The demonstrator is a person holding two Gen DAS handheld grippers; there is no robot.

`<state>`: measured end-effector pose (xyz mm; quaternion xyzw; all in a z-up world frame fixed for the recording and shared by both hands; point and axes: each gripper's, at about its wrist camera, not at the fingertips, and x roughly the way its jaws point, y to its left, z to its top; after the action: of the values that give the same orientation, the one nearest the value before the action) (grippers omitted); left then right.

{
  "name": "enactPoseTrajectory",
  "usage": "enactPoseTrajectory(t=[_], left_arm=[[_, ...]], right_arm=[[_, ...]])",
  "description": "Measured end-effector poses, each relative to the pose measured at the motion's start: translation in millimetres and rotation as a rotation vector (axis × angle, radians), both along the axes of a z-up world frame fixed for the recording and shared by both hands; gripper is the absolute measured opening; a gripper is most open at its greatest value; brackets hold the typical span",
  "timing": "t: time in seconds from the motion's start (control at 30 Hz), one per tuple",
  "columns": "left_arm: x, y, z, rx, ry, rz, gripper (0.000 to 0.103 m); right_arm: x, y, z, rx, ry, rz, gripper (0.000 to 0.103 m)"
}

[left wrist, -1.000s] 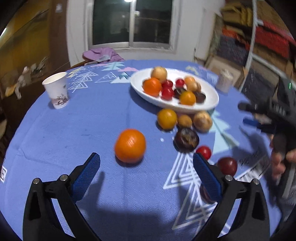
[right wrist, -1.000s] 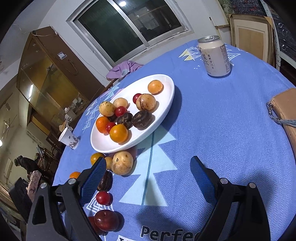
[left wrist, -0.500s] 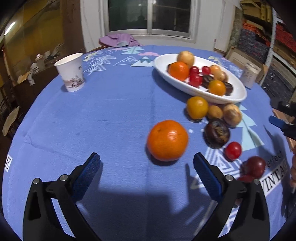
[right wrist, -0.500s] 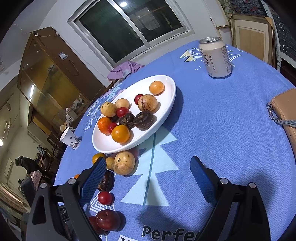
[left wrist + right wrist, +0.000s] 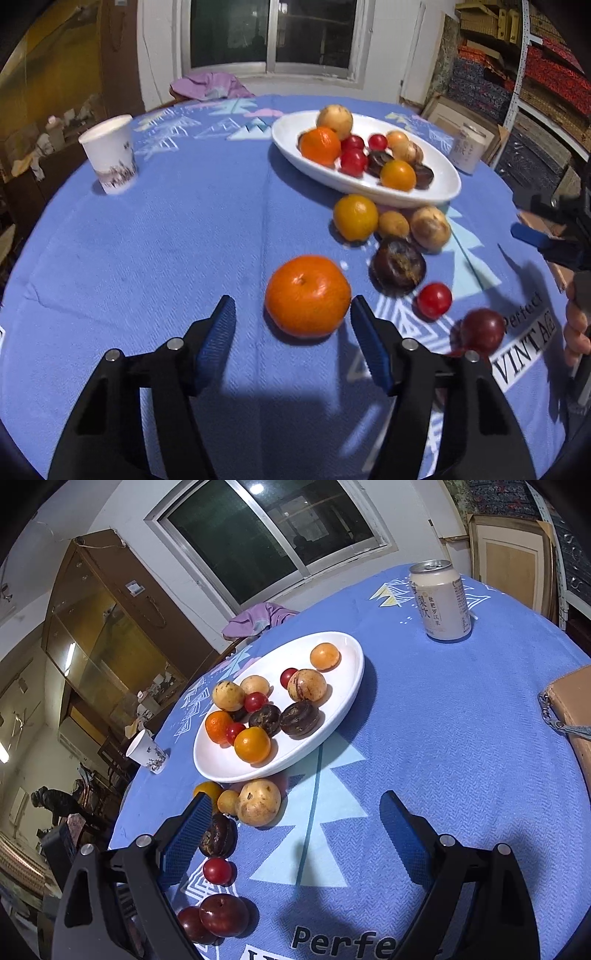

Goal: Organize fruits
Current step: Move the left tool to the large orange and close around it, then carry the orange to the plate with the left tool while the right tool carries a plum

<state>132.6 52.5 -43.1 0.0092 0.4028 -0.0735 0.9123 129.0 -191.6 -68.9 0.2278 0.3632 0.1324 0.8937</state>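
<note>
Across the blue-clothed worktop point(image 5: 147, 240), well short of the white dish point(image 5: 436, 192) already carrying a good share of the fruit, the big orange point(image 5: 307, 295), a moment ago far ahead of the blades, is now sitting between the left tongs point(image 5: 291, 321), whose jaws are closing with pads not yet pressing it; likely the pickup is starting. That hand is pitching steeply down. Right tongs point(image 5: 295, 823) are hanging spread and empty, nearer the dish

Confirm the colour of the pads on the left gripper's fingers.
Blue, ribbed pads on black fingers; clearest in the left wrist view.
</note>
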Motion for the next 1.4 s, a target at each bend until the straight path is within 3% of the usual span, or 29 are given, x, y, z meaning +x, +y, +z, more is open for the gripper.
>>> enactPoseTrajectory(t=[0.07, 0.17, 0.27, 0.33, 0.5, 0.9, 1.23, 1.4], left_arm=[[6, -2, 2, 0.021, -0.02, 0.007, 0.064], [12, -8, -5, 0.036, 0.012, -0.013, 0.064], [14, -7, -8, 0.005, 0.035, -0.043, 0.048], [15, -2, -8, -0.022, 0.038, -0.039, 0.047], [12, -3, -8, -0.015, 0.038, -0.041, 0.047], [11, -4, -9, 0.008, 0.036, -0.044, 0.048], [14, 0, -12, -0.016, 0.055, -0.038, 0.048], [10, -4, -8, -0.025, 0.032, -0.055, 0.047]], right_arm=[[0, 3, -1, -0.014, 0.003, 0.008, 0.093], [-1, 9, 0, -0.029, -0.003, 0.033, 0.093], [-7, 21, 1, -0.047, -0.011, 0.107, 0.093], [-19, 33, -2, -0.048, -0.008, 0.196, 0.091], [-43, 62, -12, -0.099, 0.009, 0.348, 0.071], [-40, 73, -27, -0.082, 0.078, 0.406, 0.046], [-34, 64, -33, 0.006, 0.121, 0.406, 0.04], [-35, 61, -31, -0.002, 0.103, 0.386, 0.039]])
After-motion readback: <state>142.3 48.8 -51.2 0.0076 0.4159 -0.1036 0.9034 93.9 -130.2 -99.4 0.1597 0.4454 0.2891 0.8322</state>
